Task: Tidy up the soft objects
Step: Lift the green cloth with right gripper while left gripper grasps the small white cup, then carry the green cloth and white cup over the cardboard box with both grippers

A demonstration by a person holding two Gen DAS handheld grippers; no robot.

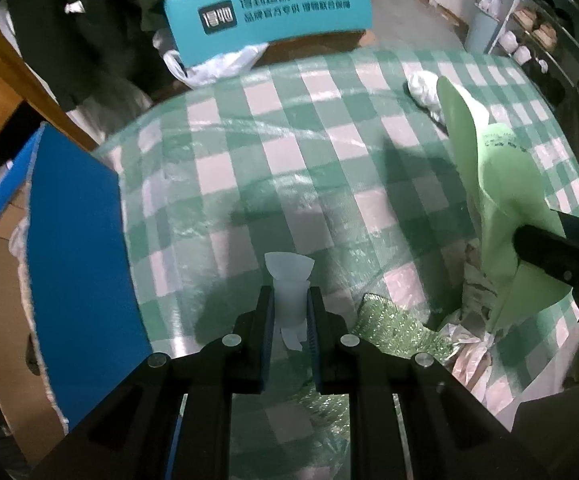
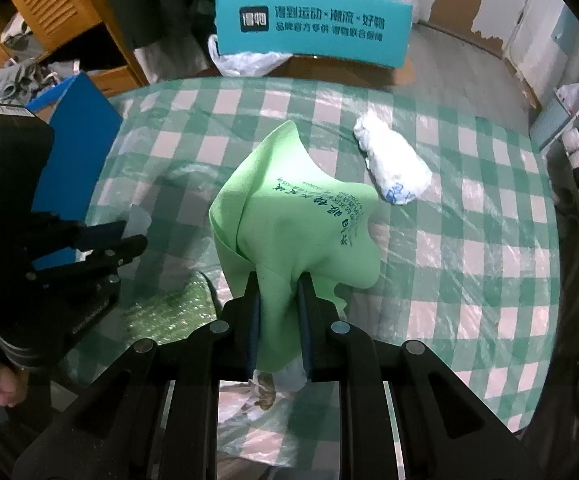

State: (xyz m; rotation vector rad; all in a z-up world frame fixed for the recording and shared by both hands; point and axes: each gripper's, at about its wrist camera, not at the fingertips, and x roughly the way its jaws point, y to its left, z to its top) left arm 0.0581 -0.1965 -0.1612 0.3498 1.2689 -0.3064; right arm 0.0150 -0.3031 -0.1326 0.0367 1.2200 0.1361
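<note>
- Left gripper (image 1: 290, 304) was pinched onto a thin white scrap (image 1: 289, 280), held above the checked table (image 1: 329, 152).
- Right gripper (image 2: 277, 300) was clamped on a bunched green cloth (image 2: 289, 208), also lifted.
- Risk imo: the scrap had little purchase and could slip out before the blue box (image 1: 73, 240).
- The dangling cloth might've dragged the white bag (image 2: 393, 168).

I see a box (image 1: 77, 240) at the tabletop's (image 1: 289, 152) left edge. A chair (image 2: 313, 24) stands behind it; a crumpled bag (image 2: 393, 164) lies far right.
</note>
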